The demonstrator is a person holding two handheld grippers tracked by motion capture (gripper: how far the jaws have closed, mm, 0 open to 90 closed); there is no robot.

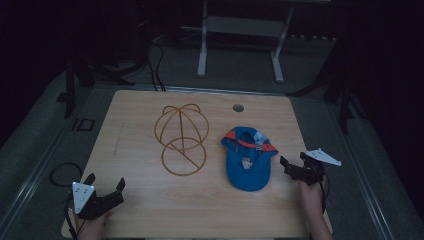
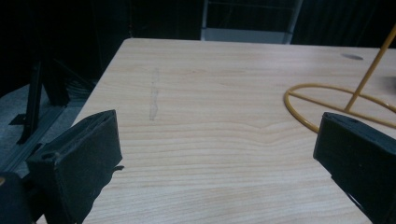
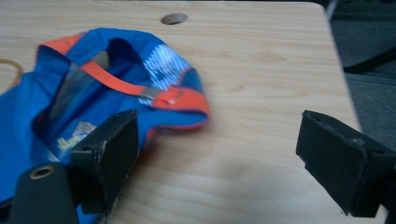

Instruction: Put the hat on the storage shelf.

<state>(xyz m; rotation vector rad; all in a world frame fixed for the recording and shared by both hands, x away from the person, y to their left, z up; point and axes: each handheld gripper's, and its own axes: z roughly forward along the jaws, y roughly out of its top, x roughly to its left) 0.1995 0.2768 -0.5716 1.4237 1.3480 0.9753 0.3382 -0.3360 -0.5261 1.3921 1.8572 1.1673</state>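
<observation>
- One blue cap [image 1: 247,159] at 3 o'clock on the bench [image 1: 140,200]
- One wire cap stand [image 1: 181,139] at 11 o'clock
- Two grippers: left gripper [image 1: 106,184], right gripper [image 1: 293,162]

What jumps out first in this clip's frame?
The blue cap with orange trim lies upside down right of the table's middle, beside a yellow wire hat stand at the centre. The left gripper and right gripper hover open at the near corners, holding nothing.
</observation>
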